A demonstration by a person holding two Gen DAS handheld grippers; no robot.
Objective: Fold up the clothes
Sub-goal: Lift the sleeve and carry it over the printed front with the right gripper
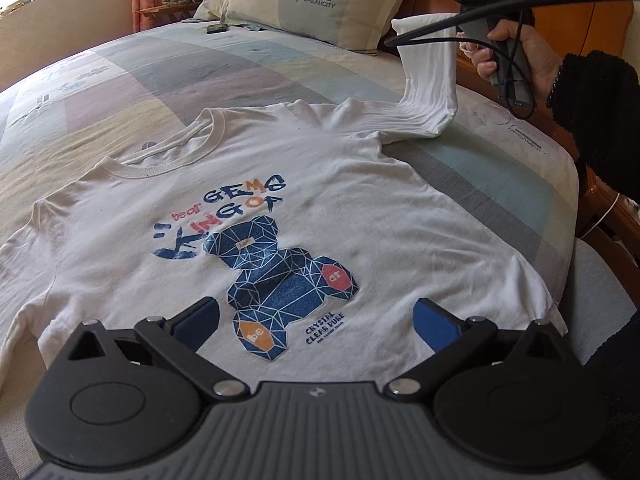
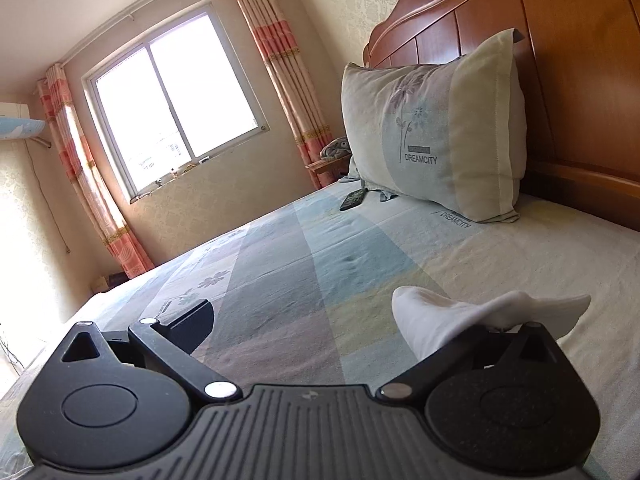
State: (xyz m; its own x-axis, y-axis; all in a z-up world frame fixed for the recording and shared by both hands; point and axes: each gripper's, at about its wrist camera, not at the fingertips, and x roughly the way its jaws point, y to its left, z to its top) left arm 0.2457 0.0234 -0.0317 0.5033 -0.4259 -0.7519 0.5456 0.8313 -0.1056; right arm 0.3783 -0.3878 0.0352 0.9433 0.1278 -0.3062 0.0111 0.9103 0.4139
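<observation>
Now, garment: a white T-shirt (image 1: 360, 216) is being shown face up on the bed sheet (image 1: 160, 80), directly ahead of and beneath the left gripper (image 1: 316, 308), collar lying farthest from the tool.
Left tool: the jaws are being held wide apart over the lower hem, just above the bear print (image 1: 280, 280); nothing is being gripped.
Right tool: the right gripper (image 2: 320, 320) is being held up by a hand (image 1: 520, 56), its jaws spread wide. The sleeve (image 2: 440, 320) is being carried draped over the finger on the tool's right side, not pinched between the two.
Sleeve position: it is being lifted clear of the sheet, hanging in soft vertical pleats, while the body of the shirt is lying flat.
Material: thin knit cotton, ribbed at the neck, matte, lightly creased; the print is looking slightly stiffer than the cloth around it.
Handling, judged: light, limp and easily slid off an open finger. A draped hold is being judged insecure; closing on the cuff edge or shoulder seam is being judged safer, with the hem corner left for the left tool.
Surroundings: a striped pillow (image 2: 432, 140) is leaning on a wooden headboard (image 2: 560, 80) ahead of the right tool.
</observation>
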